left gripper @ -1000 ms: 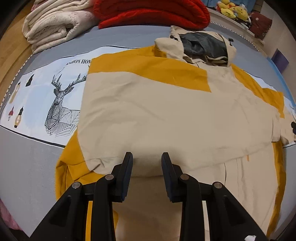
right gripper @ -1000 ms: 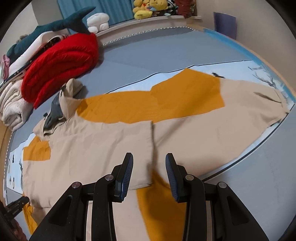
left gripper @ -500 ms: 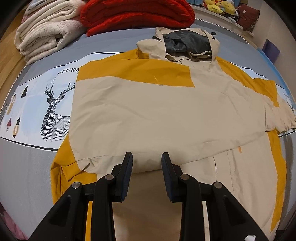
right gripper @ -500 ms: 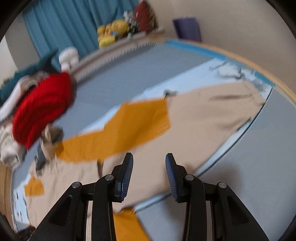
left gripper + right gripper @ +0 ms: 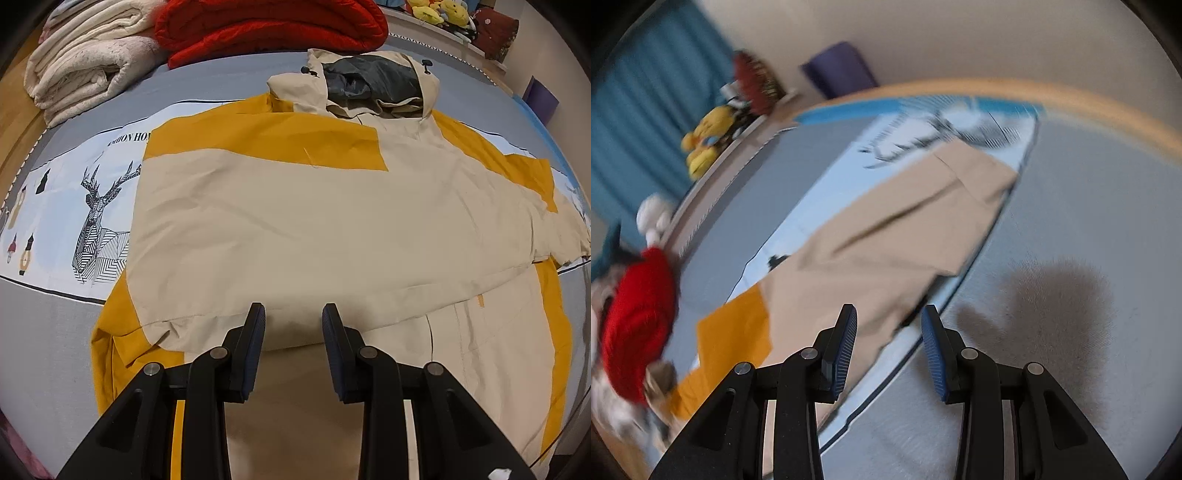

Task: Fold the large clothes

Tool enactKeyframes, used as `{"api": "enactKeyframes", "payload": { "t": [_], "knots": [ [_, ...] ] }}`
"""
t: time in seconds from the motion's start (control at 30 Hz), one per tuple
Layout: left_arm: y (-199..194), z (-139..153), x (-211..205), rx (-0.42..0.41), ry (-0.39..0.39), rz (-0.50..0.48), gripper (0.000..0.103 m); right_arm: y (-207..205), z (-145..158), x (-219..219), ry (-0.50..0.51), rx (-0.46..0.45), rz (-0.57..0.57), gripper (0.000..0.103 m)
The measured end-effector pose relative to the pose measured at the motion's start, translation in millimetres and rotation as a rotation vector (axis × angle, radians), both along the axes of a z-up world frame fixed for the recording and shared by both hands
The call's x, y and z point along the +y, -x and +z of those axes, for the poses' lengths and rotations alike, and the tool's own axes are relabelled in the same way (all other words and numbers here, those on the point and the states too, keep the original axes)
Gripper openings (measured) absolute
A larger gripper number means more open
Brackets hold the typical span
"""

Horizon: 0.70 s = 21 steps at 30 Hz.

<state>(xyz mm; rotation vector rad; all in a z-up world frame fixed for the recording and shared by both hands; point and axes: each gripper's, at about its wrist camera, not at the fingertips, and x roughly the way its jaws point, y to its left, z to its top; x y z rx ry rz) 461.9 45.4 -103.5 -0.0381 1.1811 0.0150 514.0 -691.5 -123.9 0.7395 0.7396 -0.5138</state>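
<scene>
Presently, findings as observed:

Jacket (image 5: 314, 229): beige and mustard, spread flat on the bed (image 5: 48, 332), hood (image 5: 373, 85) at the far end. One sleeve is folded across the body; its lower edge runs just beyond the left fingertips.

Left gripper (image 5: 293, 321): pointing steeply down over the near part of the jacket. Jaws partly open with a clear gap; nothing clamped. Fabric lies below and beyond the fingers (image 5: 255, 332); whether they touch it cannot be told.

Right gripper (image 5: 888, 325): view blurred. Jaws partly open, empty. The other sleeve (image 5: 905, 236) lies stretched out ahead, running from near left to far right. Its near edge passes under the left finger (image 5: 844, 343); the right finger sits over grey bedding. Contact cannot be told.

Cuff (image 5: 975, 173): far right end of the sleeve, well apart from the right fingertips.

Bedding: grey, with a pale blue printed band under the jacket; a deer (image 5: 96, 236) is printed on it left of the jacket.

Far end of bed: cream blankets (image 5: 88, 62) and a red blanket (image 5: 269, 26), clear of the jacket.
</scene>
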Motion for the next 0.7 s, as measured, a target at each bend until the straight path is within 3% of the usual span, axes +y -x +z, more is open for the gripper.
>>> {"api": "enactKeyframes", "payload": {
  "t": [0.4, 0.47, 0.5, 0.53, 0.7],
  "knots": [
    [-4.9, -8.1, -3.0, 0.011, -0.016, -0.004, 0.029, -13.4, -48.0, -39.9, -0.183, -0.105, -0.078, 0.038],
    [-5.8, -8.0, -3.6, 0.011, -0.018, -0.006, 0.029, -12.6, -49.9, -41.2, -0.195, -0.119, -0.097, 0.033],
    [-5.9, -8.0, -3.7, 0.01, -0.017, -0.005, 0.029, -13.4, -50.4, -41.2, -0.198, -0.129, -0.095, 0.021],
    [-6.3, -7.8, -3.1, 0.01, -0.016, -0.002, 0.029, -14.0, -50.1, -41.0, -0.199, -0.137, -0.091, 0.015],
    [-6.6, -4.9, 0.9, 0.006, -0.005, 0.013, 0.029, -18.0, -29.5, -28.2, -0.111, -0.161, -0.079, 0.006]
  ]
}}
